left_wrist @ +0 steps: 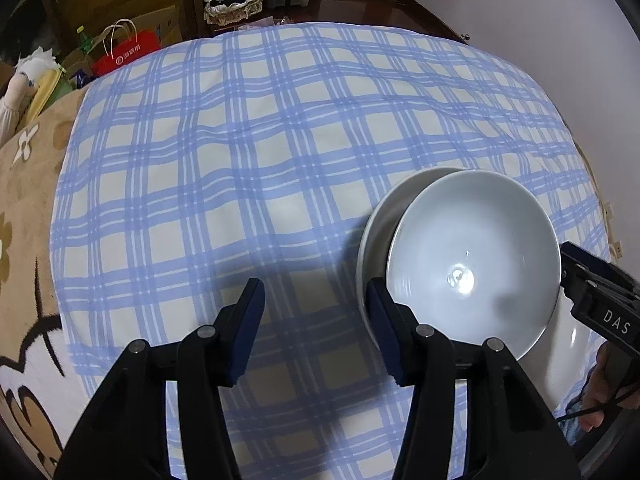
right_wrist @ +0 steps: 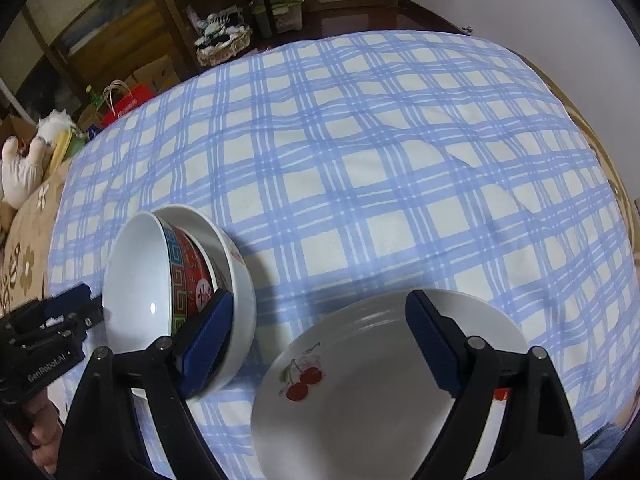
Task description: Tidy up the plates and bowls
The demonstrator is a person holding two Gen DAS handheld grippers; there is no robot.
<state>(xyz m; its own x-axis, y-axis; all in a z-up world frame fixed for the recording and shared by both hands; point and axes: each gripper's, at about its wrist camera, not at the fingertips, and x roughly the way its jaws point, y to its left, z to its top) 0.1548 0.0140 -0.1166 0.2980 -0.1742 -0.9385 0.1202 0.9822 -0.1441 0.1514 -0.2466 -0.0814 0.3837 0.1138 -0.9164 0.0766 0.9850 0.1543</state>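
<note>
Plates (right_wrist: 360, 396) lie stacked on the checked cloth (right_wrist: 360, 160) under the right gripper (right_wrist: 320, 344), its fingers wide and empty. Just left, a red-patterned bowl (right_wrist: 192, 276) leans inside a white bowl (right_wrist: 240, 280). The left gripper (left_wrist: 316, 328) stands wide, empty.

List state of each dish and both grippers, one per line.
red-patterned bowl: nested in the white bowl, tilted, not seated flat.
white bowl: upright on the checked cloth, holding the other bowl.
cherry plate: flat on the cloth, empty.
left gripper: open, holding nothing, beside the bowls.
right gripper: open, holding nothing, above the plate.
</note>
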